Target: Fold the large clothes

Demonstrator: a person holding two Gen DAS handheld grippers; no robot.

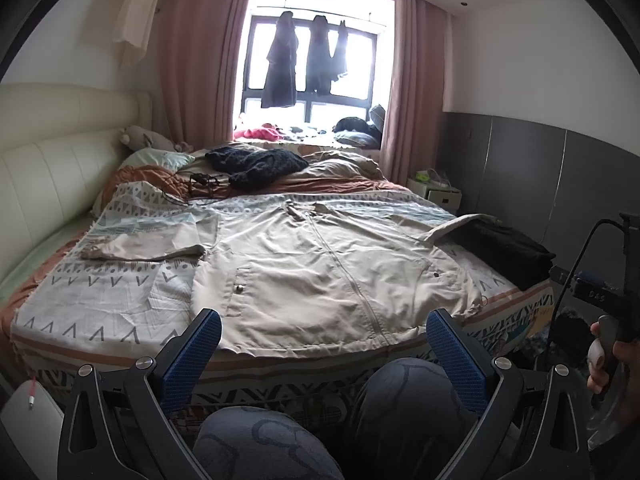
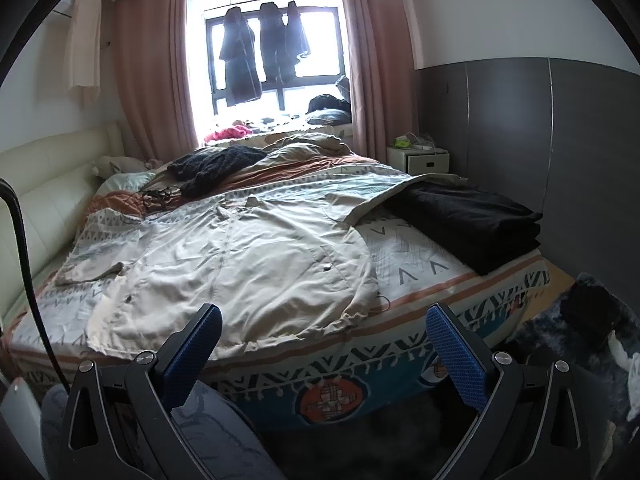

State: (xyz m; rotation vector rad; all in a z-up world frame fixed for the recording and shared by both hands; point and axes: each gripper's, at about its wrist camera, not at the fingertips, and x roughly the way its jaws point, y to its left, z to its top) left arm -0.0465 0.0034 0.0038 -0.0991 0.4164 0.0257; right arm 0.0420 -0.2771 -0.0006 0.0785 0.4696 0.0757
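Note:
A large beige zip jacket point(image 1: 312, 264) lies spread flat, front up, on the patterned bedspread point(image 1: 100, 296); its hem is at the near bed edge and both sleeves stretch sideways. In the right wrist view the jacket point(image 2: 240, 256) fills the bed's near left part. My left gripper point(image 1: 324, 334) hovers open just short of the hem, holding nothing. My right gripper point(image 2: 324, 332) is open too, off the bed's near edge to the right of the hem, and empty. The right tool's handle and a hand point(image 1: 604, 344) show at the left view's right edge.
A folded black garment point(image 2: 468, 220) sits on the bed's right side, over the jacket's right sleeve end. A dark knit item point(image 1: 256, 164) and cables lie farther back. The person's knees point(image 1: 272, 440) are below the grippers. A white nightstand point(image 2: 420, 160) stands by the grey wall panel.

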